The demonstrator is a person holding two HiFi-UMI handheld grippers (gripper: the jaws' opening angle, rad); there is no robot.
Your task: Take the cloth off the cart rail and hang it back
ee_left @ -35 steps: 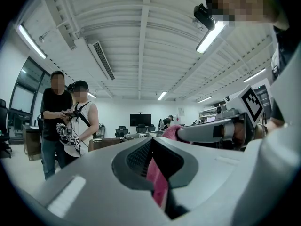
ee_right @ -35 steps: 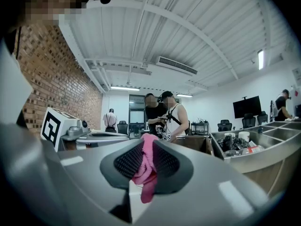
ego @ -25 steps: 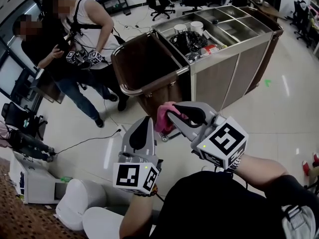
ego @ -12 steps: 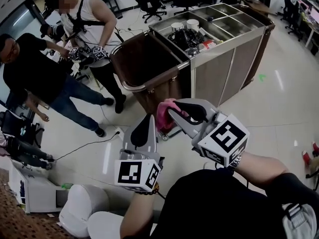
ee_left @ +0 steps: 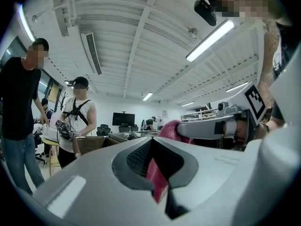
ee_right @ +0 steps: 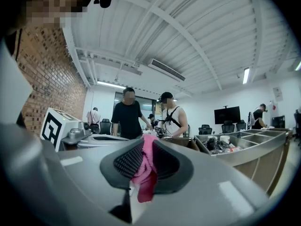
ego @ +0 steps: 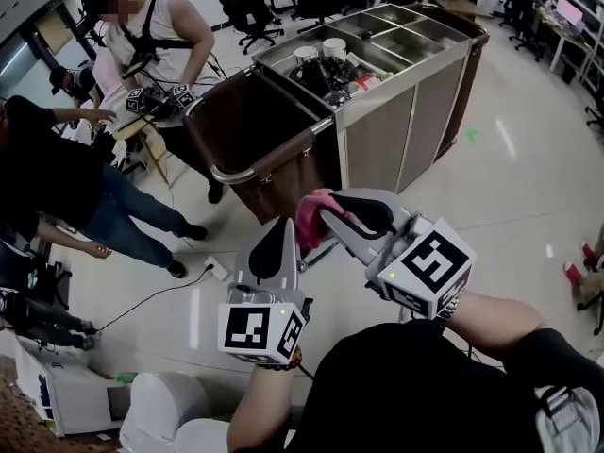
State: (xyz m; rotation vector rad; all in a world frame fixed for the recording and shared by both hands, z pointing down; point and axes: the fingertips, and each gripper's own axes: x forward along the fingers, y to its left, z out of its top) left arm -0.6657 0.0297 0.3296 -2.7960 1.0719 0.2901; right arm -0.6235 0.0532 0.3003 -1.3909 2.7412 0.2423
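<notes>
Cloth [ego: 307, 225] runs crosswise, left gripper [ego: 281, 227] to right gripper [ego: 327, 211]

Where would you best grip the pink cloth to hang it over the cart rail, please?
By its edge, one tool on each end, as now: the right tool grips from the right, the left tool from the left, both shut on the pink cloth. It is limp and bunched between them, so pulled apart it should drape over the curved cart rail.

Cart [ego: 377, 144] on floor [ego: 528, 196]; cups [ego: 332, 47], dark clutter [ego: 326, 74], perhaps wrappers, on top.
</notes>
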